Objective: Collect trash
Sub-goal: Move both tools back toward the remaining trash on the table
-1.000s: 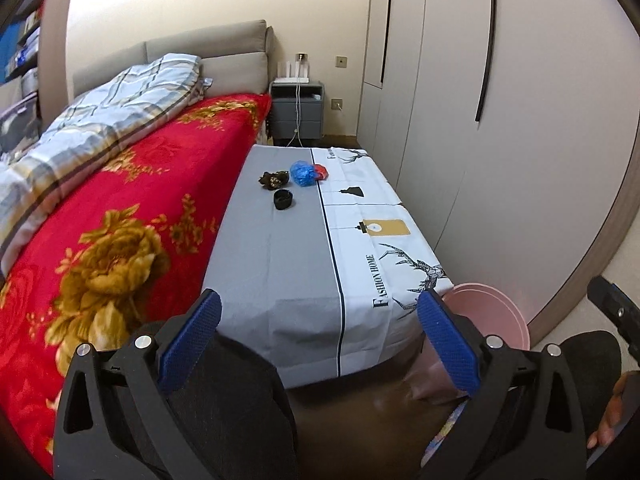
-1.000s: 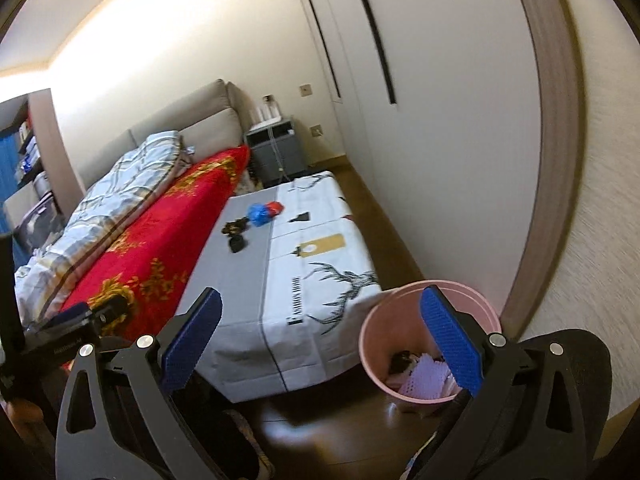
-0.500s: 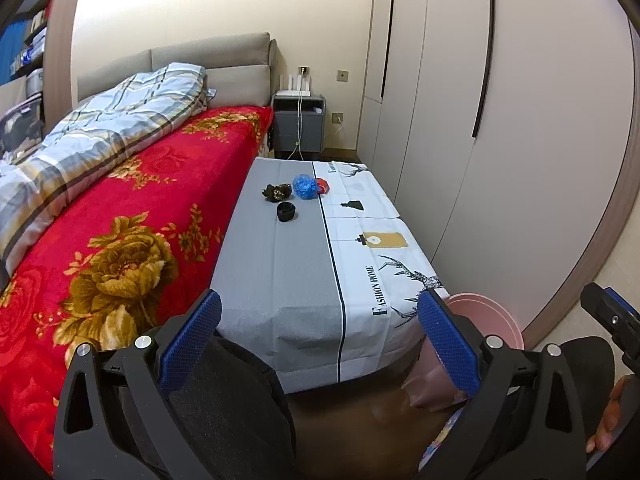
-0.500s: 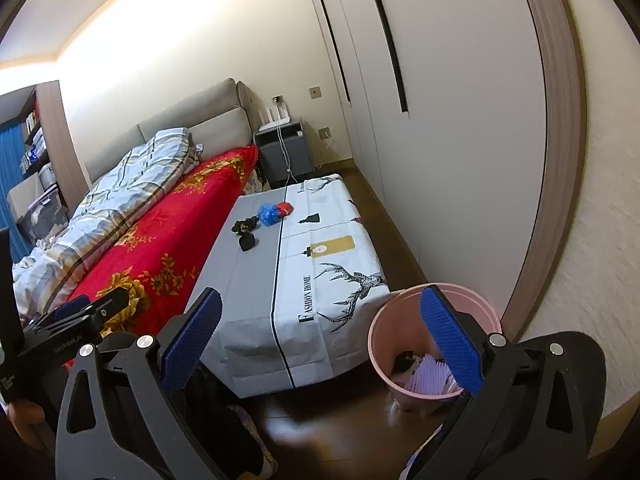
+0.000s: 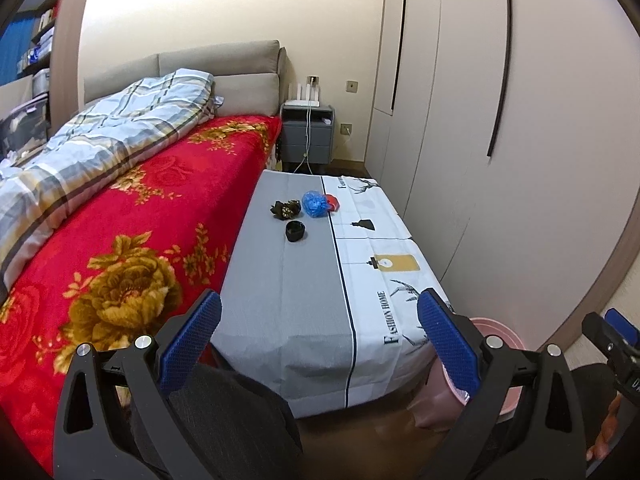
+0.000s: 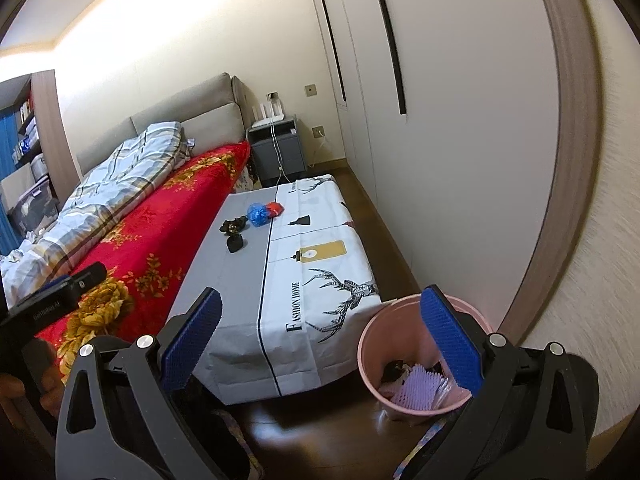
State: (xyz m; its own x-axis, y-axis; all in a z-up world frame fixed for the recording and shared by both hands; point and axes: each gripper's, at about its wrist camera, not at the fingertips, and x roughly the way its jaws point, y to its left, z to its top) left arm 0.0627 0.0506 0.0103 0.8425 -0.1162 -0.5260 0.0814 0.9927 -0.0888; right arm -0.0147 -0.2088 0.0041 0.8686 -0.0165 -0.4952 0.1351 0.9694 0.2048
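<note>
Several pieces of trash lie at the far end of a cloth-covered low table [image 5: 304,288]: a black ring-shaped piece [image 5: 295,231], a dark crumpled wad [image 5: 285,208], a blue crumpled wad [image 5: 314,204] and a small red piece [image 5: 332,202]. They also show in the right wrist view, with the blue wad [image 6: 258,213] beside the red piece [image 6: 275,209]. A pink bin [image 6: 404,360] holding trash stands on the floor at the table's near right corner. My left gripper [image 5: 320,340] and right gripper [image 6: 320,340] are both open and empty, well short of the trash.
A bed with a red floral blanket [image 5: 120,248] runs along the table's left side. A white wardrobe wall [image 5: 500,140] runs along the right, with a strip of dark floor [image 6: 384,224] between. A grey nightstand [image 5: 307,134] stands beyond the table.
Both grippers have pulled back and risen slightly, so the table and trash look farther away. Both stay open and empty.
</note>
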